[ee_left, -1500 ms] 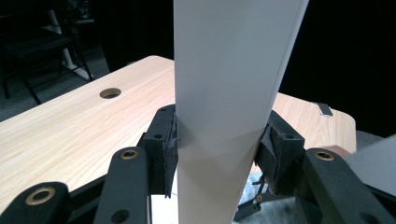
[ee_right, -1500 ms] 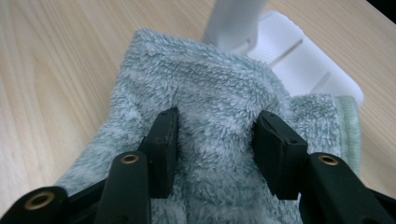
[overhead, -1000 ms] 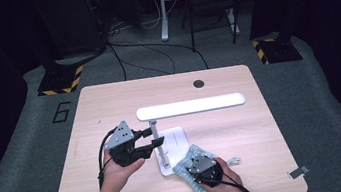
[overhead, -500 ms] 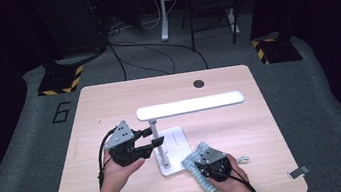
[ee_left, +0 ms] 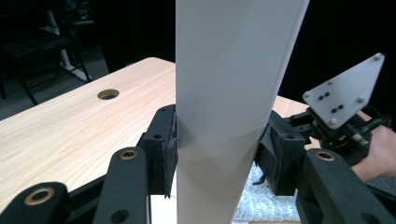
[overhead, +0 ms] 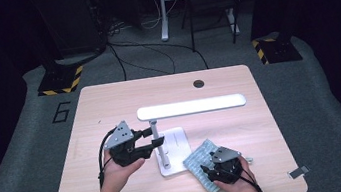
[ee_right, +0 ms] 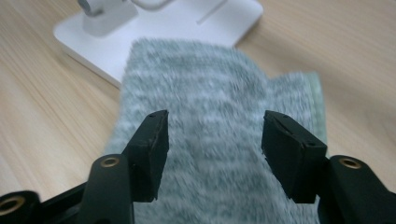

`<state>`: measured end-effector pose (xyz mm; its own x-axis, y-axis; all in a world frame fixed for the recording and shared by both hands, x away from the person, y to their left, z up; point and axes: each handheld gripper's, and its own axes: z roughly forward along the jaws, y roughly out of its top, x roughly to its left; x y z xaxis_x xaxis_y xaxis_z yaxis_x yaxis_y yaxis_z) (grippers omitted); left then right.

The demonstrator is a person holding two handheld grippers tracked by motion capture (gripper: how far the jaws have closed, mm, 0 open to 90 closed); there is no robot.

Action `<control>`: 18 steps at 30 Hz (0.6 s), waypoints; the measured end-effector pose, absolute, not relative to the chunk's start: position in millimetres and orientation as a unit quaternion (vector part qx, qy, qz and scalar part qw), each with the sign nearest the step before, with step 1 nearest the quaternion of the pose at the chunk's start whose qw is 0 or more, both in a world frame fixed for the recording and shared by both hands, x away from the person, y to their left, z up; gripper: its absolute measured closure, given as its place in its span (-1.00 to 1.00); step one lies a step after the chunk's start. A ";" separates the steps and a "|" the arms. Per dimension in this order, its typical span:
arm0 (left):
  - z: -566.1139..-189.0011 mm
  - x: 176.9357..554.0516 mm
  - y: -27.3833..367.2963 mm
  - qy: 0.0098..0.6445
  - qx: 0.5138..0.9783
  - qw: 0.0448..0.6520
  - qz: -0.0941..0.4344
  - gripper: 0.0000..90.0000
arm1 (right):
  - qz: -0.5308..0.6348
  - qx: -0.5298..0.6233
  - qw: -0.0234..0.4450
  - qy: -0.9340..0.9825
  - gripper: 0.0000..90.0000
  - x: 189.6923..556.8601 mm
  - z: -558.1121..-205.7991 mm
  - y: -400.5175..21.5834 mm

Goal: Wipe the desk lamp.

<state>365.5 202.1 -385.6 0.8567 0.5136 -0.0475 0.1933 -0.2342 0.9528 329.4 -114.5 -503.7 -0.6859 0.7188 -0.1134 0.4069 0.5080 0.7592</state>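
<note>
One white desk lamp (overhead: 175, 141) stands on the desk (overhead: 110, 109), a little toward the person's side of its middle. Its long flat head (overhead: 191, 106) runs level across the desk, left to right in the high view, parallel to the desk's far edge, with rounded ends; it sits atop a thin upright stem (overhead: 155, 132) that rises from a flat white rectangular base (overhead: 177, 143), whose longer side runs slantwise from the near edge toward the far right. The lamp is plain matt white all over, with a small cylindrical joint at the foot of the stem. The left gripper (overhead: 151, 143) comes in from the left and pinches the stem, its black pads (ee_left: 170, 149) pressed against either side of the white part between them in the left gripper view. One cloth (overhead: 203, 164), grey-white and flecked with a pale green hem along one edge, lies flat on the desk just right of the base, one corner lying over the base's near edge; its long axis runs slantwise from the base toward the near right corner. The right gripper (overhead: 215, 173) hangs over the near part of the cloth; its jaws have just been opening and stand spread, with the cloth below and between the pads (ee_right: 154, 144) but not pressed by them. There are two grippers, one in each hand, and one round hole (overhead: 199, 83) near the desk's far edge.
</note>
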 end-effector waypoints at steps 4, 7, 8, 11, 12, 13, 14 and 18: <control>-385.2 366.1 202.4 0.228 0.775 0.574 0.137 0.18 | 0.375 0.357 0.166 0.839 -0.23 336.5 -516.6 -123.6; -385.3 366.6 202.2 0.228 0.774 0.575 0.133 0.17 | 0.376 0.354 0.153 0.843 -0.14 339.3 -519.5 -123.5; -385.5 366.8 202.2 0.227 0.774 0.576 0.132 0.17 | 0.377 0.357 0.151 0.841 -0.10 338.9 -519.7 -122.2; -385.9 366.4 201.9 0.230 0.772 0.578 0.129 0.17 | 0.377 0.347 0.155 0.845 0.14 338.0 -519.9 -121.7; -386.0 366.4 201.9 0.229 0.772 0.578 0.129 0.17 | 0.380 0.351 0.153 0.842 0.21 336.4 -520.0 -120.2; -385.9 366.4 202.2 0.229 0.773 0.578 0.128 0.17 | 0.379 0.349 0.150 0.844 0.29 335.7 -519.6 -119.8; -386.0 366.4 202.4 0.229 0.773 0.578 0.128 0.17 | 0.380 0.343 0.153 0.845 0.34 335.4 -519.9 -119.3; -386.6 366.3 202.7 0.228 0.771 0.581 0.128 0.17 | 0.378 0.337 0.156 0.848 0.50 332.6 -518.9 -117.4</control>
<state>366.3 202.7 -386.6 0.8638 0.4992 -0.0680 0.2024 -0.2203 0.9542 332.6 -117.4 -518.9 -0.7245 0.6892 -0.0100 0.4538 0.4879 0.7457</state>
